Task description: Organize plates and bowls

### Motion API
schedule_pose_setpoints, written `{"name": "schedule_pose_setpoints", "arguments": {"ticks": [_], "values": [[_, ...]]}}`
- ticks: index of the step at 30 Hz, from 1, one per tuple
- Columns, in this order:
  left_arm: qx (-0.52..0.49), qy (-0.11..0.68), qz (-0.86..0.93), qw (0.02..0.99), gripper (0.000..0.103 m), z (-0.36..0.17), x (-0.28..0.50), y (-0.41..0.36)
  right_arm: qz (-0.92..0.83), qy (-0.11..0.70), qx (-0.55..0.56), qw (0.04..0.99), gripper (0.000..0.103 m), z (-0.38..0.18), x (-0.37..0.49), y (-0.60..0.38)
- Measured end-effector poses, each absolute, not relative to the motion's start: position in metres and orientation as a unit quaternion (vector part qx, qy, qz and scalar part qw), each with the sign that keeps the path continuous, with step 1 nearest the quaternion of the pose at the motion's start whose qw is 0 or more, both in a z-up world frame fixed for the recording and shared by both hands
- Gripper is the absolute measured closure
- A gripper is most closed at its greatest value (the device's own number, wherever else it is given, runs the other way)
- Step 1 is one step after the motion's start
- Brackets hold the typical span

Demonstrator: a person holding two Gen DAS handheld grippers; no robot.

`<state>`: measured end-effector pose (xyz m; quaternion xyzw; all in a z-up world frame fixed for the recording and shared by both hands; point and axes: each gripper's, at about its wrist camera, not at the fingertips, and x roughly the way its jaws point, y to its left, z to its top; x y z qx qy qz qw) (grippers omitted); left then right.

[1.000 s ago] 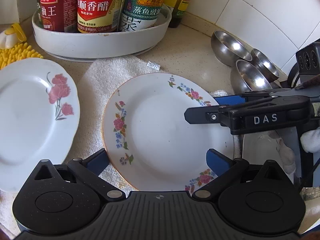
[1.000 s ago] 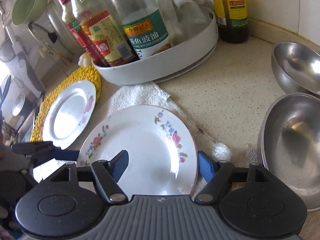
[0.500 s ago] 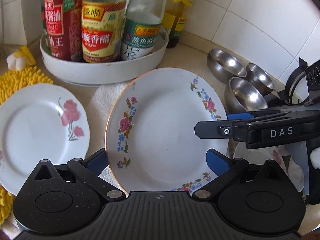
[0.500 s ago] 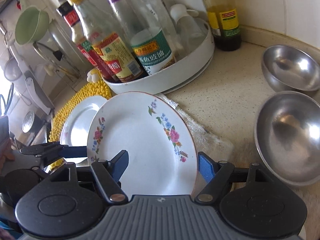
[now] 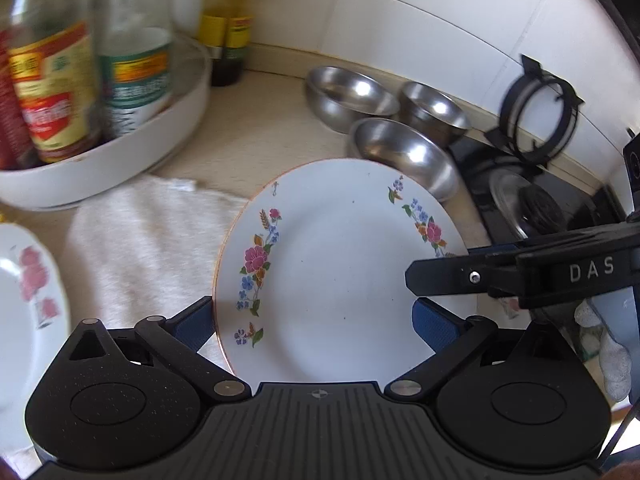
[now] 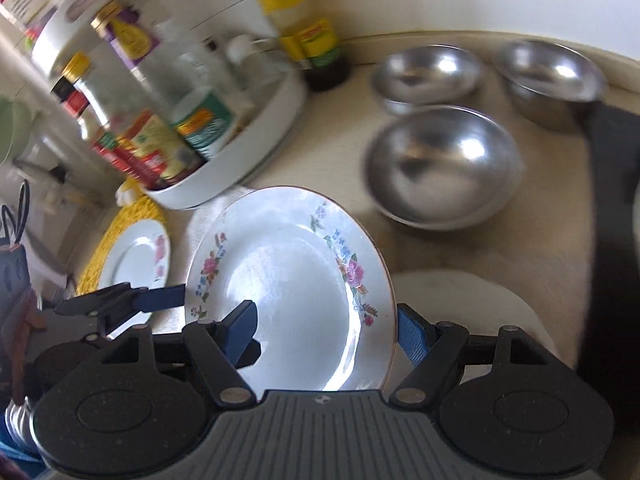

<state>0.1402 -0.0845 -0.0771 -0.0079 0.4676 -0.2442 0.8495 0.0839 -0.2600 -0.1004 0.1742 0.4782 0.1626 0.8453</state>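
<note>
A white plate with a flower rim (image 5: pixel 340 264) hangs tilted above the counter, carried between both grippers. My left gripper (image 5: pixel 314 322) is wide open: its left finger goes under the plate's left rim and its right finger lies over the plate. My right gripper (image 6: pixel 326 332) is also wide open, left finger over the plate (image 6: pixel 288 280) and right finger behind its right rim. A second plate with pink flowers (image 6: pixel 136 256) lies on a yellow mat at the left. Three steel bowls (image 5: pixel 404 156) (image 5: pixel 352 96) (image 5: pixel 436 112) stand at the back right.
A white round tray of sauce bottles (image 5: pixel 120 152) stands at the back left, with a white towel (image 5: pixel 152 240) in front of it. A black stove burner (image 5: pixel 532 208) is at the right. A white dish (image 6: pixel 472 300) lies below the carried plate's right side.
The flower-rim plate has come up off the towel and moved right toward the steel bowls, together with both grippers. Finger spacing is unchanged. The background is motion-blurred.
</note>
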Motion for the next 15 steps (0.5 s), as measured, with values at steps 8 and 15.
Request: {"name": "schedule_pose_setpoints", "arguments": {"ticks": [8, 15], "values": [[0.04, 0.467, -0.331, 0.819, 0.004, -0.084, 0.143, -0.131, 0.084, 0.485, 0.195, 0.848, 0.027, -0.105, 0.054, -0.302], [0.042, 0.451, -0.332, 0.827, 0.003, -0.075, 0.147, -0.128, 0.048, 0.489, 0.174, 0.853, 0.027, -0.103, 0.042, -0.322]]}}
